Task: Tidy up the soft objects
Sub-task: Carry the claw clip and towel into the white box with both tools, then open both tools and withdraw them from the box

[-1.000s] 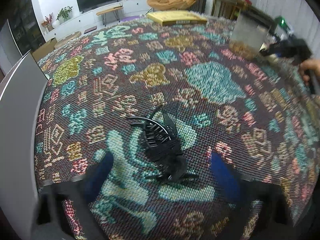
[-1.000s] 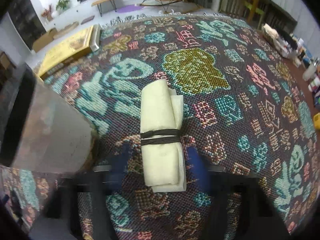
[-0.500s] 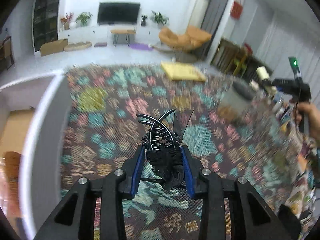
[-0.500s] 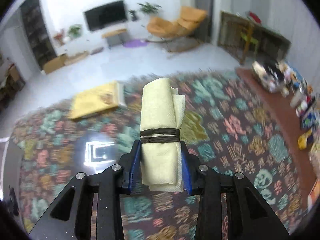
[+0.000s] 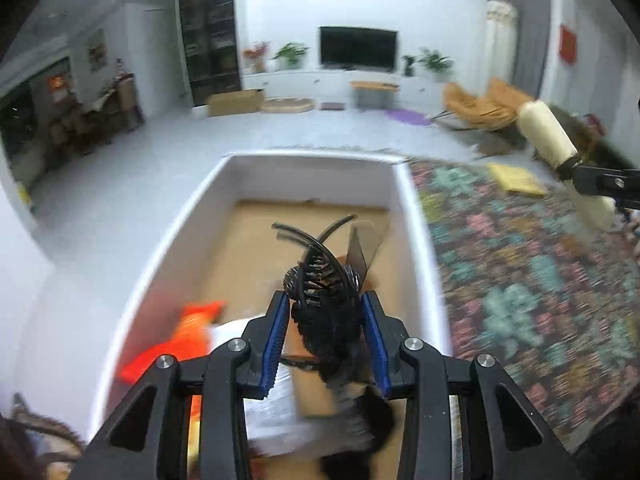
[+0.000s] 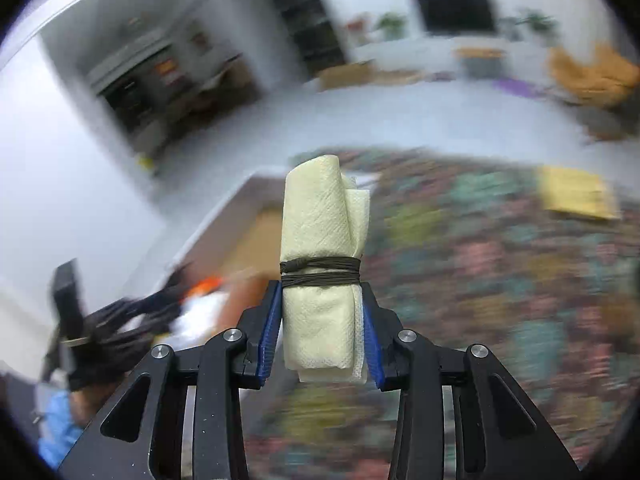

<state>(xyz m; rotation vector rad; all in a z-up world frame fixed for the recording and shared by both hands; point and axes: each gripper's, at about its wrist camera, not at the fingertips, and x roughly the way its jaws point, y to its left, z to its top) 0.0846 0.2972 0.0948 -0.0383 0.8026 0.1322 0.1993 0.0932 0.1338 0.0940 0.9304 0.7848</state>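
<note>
My left gripper (image 5: pixel 326 338) is shut on a black hair claw clip with black fabric (image 5: pixel 324 300) and holds it above a white box with a brown floor (image 5: pixel 416 216). My right gripper (image 6: pixel 322 336) is shut on a rolled cream cloth tied with dark cord (image 6: pixel 320 256), held in the air over the patterned rug (image 6: pixel 500 264). That roll and the right gripper also show at the right of the left wrist view (image 5: pixel 556 148). The left gripper shows blurred at the left of the right wrist view (image 6: pixel 100 328).
Inside the box lie an orange item (image 5: pixel 176 340), white paper or cloth (image 5: pixel 272 400) and something black (image 5: pixel 360 432). A flat yellow item (image 5: pixel 516 178) lies on the rug (image 5: pixel 540 280) to the right of the box. Beyond is pale floor and living-room furniture.
Both grippers closed on their objects and lifted them off the rug. The left one has swung left over the white box; the right one has turned toward the box too.
</note>
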